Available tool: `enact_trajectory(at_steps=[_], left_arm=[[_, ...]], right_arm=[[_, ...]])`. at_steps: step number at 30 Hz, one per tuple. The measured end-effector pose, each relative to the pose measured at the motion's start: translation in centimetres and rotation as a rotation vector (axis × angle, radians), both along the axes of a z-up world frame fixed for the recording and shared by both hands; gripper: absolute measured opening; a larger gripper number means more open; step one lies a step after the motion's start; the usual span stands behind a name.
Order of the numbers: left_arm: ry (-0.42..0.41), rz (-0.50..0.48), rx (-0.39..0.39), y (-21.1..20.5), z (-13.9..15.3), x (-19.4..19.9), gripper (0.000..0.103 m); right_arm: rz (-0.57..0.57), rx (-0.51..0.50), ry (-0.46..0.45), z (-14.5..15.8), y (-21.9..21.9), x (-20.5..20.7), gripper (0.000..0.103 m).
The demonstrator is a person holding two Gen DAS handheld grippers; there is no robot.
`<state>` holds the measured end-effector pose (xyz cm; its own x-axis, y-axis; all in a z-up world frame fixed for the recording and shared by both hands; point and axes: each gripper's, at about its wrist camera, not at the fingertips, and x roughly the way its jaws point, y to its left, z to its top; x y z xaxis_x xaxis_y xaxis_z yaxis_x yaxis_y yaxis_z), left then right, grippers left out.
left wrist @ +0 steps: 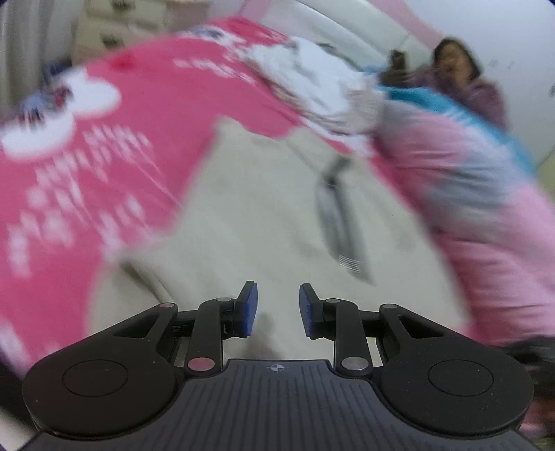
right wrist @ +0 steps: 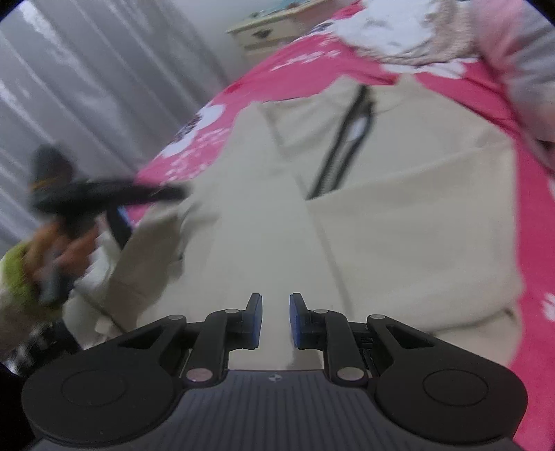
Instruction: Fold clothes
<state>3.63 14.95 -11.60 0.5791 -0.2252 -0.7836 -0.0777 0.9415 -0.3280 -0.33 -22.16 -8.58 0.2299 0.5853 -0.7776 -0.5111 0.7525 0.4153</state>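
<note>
Above the cream garment, both claws angled downward, narrowly parted, empty.

1. Looks like a bedroom in someone's home. A bed with a bright pink patterned bedspread is stretching out ahead of the tongs.
2. A pale bedside cabinet is sitting beyond the bed's far edge in the right view.
3. Grey curtains are hanging off to the left there.
4. A second person in a fuzzy purple top is lounging at the far right, beyond a heap of bedding.
</note>
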Motion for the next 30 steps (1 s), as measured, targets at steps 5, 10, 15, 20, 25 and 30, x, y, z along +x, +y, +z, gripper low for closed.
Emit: enact_trajectory(at_steps=[5, 10, 15, 20, 25, 30], left_arm=[[0.073, 0.137, -0.020, 4.2, -3.4, 1.6, 0.005], [0.024, 0.138, -0.017, 4.9, -3.6, 0.3, 0.005], [-0.008, 0.121, 0.009, 4.7, -3.7, -0.4, 0.005], [-0.065, 0.104, 0.045, 4.0, -2.3, -0.5, 0.004], [-0.210, -0.066, 0.186, -0.1, 1.2, 0.1, 0.025], [-0.238, -0.159, 0.190, -4.0, 0.9, 5.2, 0.025]], right_arm=[[0.047, -0.002, -0.041, 0.0, 1.7, -0.2, 0.019], [0.089, 0.037, -0.083, -1.4, 1.8, 0.2, 0.019], [0.119, -0.063, -0.039, -7.3, 1.8, -0.7, 0.010], [0.122, -0.056, -0.110, -5.2, 0.9, -2.5, 0.015], [0.193, -0.104, -0.160, -6.0, 1.4, -4.1, 0.014], [0.273, -0.132, -0.247, -5.4, 2.5, -4.7, 0.016]])
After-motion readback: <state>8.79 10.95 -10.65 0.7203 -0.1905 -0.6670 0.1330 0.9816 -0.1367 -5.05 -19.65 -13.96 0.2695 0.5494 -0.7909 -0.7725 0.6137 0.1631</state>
